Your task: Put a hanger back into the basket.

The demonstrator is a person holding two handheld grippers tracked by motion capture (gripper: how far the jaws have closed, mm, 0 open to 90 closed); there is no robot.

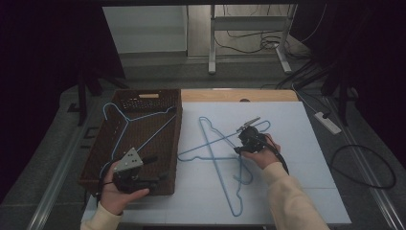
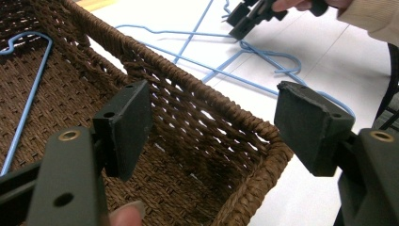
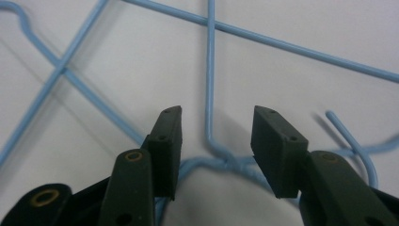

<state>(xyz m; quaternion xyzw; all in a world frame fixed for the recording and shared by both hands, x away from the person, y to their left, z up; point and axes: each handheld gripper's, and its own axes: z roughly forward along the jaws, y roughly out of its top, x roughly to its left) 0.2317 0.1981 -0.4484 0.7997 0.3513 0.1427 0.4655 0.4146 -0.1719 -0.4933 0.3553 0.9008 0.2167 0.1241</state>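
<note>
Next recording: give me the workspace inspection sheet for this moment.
Surface: white sheet over the table, wood strip at the far edge.
Job's things: two blue wire hangers crossed on the sheet; one hanger in basket; brown wicker basket at left.
Clutter: nothing seen.
Grippers: left gripper open above the basket's near corner; right gripper open, jaws astride a hanger's twisted neck.
Cables: black cables on the floor, white power strip.
Surroundings: dark curtains, metal stand legs.
</note>
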